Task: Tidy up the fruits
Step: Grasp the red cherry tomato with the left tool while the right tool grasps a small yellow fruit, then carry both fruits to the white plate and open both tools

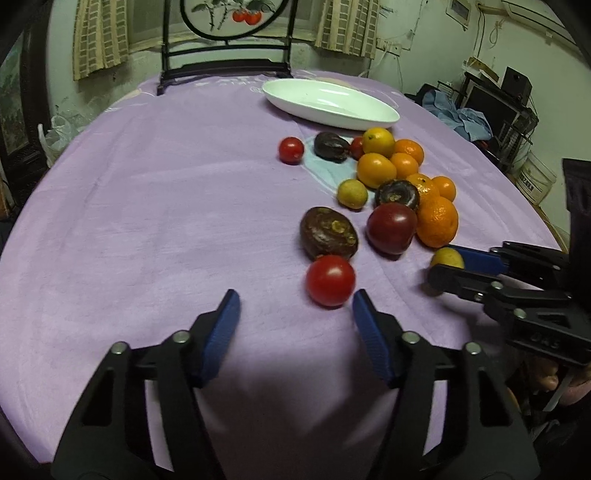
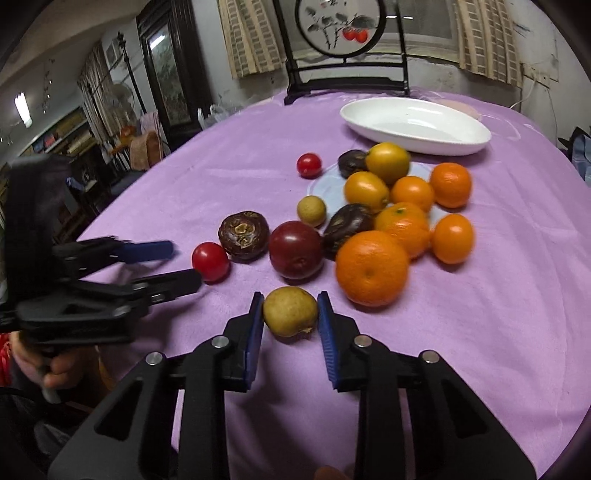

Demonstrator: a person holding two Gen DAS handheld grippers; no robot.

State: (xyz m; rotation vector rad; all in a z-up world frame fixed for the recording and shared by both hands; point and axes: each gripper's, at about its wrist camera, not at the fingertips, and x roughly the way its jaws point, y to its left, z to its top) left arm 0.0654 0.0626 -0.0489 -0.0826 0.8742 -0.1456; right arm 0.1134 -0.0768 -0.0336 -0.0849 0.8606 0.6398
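Observation:
A pile of fruits lies on the purple cloth: oranges, dark passion fruits, a dark red plum, red tomatoes and small yellow-green fruits. My left gripper is open, its fingers just short of a red tomato, which sits off its right fingertip. My right gripper has its pads against both sides of a yellow-green fruit that rests on the cloth; it also shows in the left wrist view. A white oval dish stands empty behind the pile.
A dark wooden stand with a round painted screen stands at the table's far edge. The purple cloth stretches left of the fruits. Shelves and clutter lie beyond the table on both sides.

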